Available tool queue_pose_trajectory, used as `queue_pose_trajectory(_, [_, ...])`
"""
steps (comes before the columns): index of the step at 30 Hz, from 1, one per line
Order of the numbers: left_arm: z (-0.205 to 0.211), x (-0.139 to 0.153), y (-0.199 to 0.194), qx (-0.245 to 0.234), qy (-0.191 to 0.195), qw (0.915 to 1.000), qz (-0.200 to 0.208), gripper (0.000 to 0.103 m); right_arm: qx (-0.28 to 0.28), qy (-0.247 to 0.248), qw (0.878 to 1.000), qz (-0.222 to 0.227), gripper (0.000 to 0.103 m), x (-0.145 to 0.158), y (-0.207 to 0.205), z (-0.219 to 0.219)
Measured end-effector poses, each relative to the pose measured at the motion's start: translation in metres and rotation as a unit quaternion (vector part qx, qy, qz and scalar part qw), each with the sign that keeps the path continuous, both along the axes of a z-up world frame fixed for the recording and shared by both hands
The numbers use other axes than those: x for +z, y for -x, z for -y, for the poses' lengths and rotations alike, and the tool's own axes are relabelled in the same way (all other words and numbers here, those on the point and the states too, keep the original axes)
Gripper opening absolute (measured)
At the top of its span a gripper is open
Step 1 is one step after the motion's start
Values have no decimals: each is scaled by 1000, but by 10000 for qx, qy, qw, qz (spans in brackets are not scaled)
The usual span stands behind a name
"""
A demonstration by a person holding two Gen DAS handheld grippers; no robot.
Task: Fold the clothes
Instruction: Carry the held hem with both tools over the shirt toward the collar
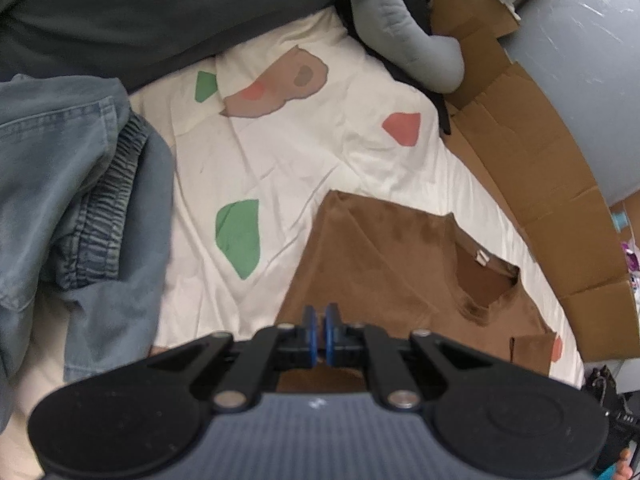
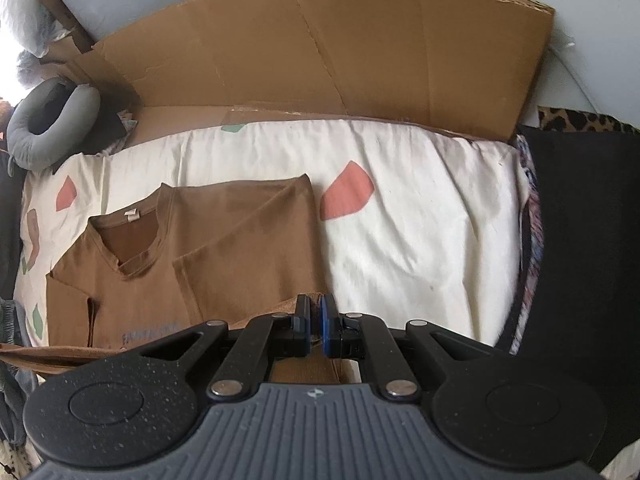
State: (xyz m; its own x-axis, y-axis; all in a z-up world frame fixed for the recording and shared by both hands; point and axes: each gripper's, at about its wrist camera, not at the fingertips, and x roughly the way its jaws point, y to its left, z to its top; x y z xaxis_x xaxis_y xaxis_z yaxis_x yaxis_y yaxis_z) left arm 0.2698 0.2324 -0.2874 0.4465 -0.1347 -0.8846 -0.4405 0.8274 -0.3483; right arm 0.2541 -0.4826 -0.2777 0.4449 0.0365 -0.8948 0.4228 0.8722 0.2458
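I hold both grippers over a brown V-neck T-shirt (image 2: pixel 224 232) lying on a rumpled cream sheet (image 2: pixel 420 240) printed with green and coral patches. My left gripper (image 1: pixel 320 316) is clenched over the shirt's soft fabric; my right gripper (image 2: pixel 315 312) pinches a folded brown edge. Ribbed-waist denim trousers (image 1: pixel 80 184) lie nearby; corrugated cardboard (image 2: pixel 320 52) stands behind.

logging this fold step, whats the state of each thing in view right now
left gripper: shut on the brown t-shirt
right gripper: shut on the brown t-shirt's edge
brown t-shirt: lying on the sheet, sleeve folded in, lower edge lifted
patterned sheet: spread out, wrinkled
blue jeans: crumpled in a heap, unfolded
cardboard: flattened, propped up behind the sheet
grey neck pillow: lying curled, untouched
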Motion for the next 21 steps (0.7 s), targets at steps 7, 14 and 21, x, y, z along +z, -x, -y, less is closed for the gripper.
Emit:
queue_pose_trajectory(7, [-6,-23,-12,58,46,10000,-31,4,92,122,9999,26,3,-14,-24,-3])
queue_pose_trajectory(14, [-12,-37,-25,86,-25,9999,133,4,23,139,9998,167,3,-26,-43,-4])
queue_pose_trajectory(21, [-16,-56,-34,-45,-10,10000,71,4,195,348,9991,156,3,-45,-60,-8])
